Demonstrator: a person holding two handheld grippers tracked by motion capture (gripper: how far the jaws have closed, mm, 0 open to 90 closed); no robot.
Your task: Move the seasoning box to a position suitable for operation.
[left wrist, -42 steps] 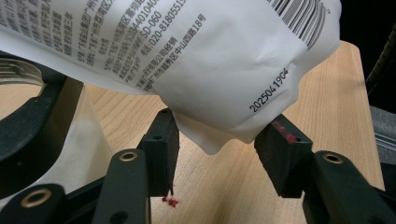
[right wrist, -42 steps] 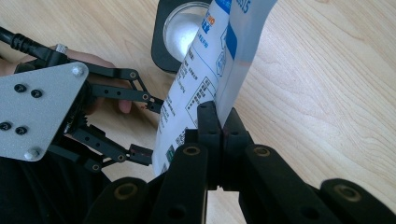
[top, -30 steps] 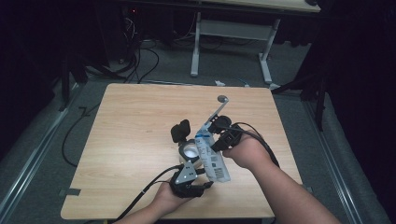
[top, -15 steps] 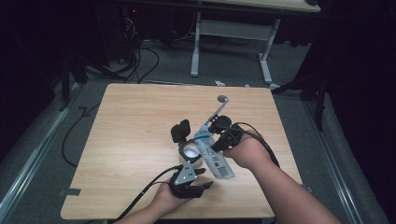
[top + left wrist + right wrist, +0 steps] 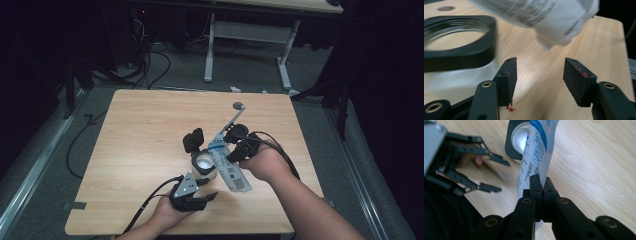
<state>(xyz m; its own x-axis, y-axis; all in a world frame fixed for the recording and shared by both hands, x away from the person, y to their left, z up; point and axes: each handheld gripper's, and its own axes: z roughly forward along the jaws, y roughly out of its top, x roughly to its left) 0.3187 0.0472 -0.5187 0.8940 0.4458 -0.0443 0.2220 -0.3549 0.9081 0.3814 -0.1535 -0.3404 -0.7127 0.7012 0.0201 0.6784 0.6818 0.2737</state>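
Nearest to me, my left gripper (image 5: 207,192) lies low over the near part of the surface (image 5: 140,130), its jaws standing apart with nothing between them; in the left gripper view I see bare wood between the two pads, the pouch's lower end hanging above and beyond them, and the jar's black rim off to the left. Just beyond that gripper stands the jar (image 5: 204,162), a clear container with a square black collar, its mouth open and something white inside; its black lid (image 5: 193,140) is flipped up on the far side, so I judge the opening done. To the right of the jar my right gripper (image 5: 231,150) is clamped on the white and blue pouch (image 5: 227,167); the right gripper view shows the jaws pressed together on the pouch's edge, with the pouch's far end reaching over the jar's mouth. Farther off, a slim metal spoon (image 5: 235,112) lies toward the far right of the surface, untouched. As I read it, the pouch is held and brought to the jar; whether any of it has gone in I cannot tell; what seems left is the emptying, then closing the lid.
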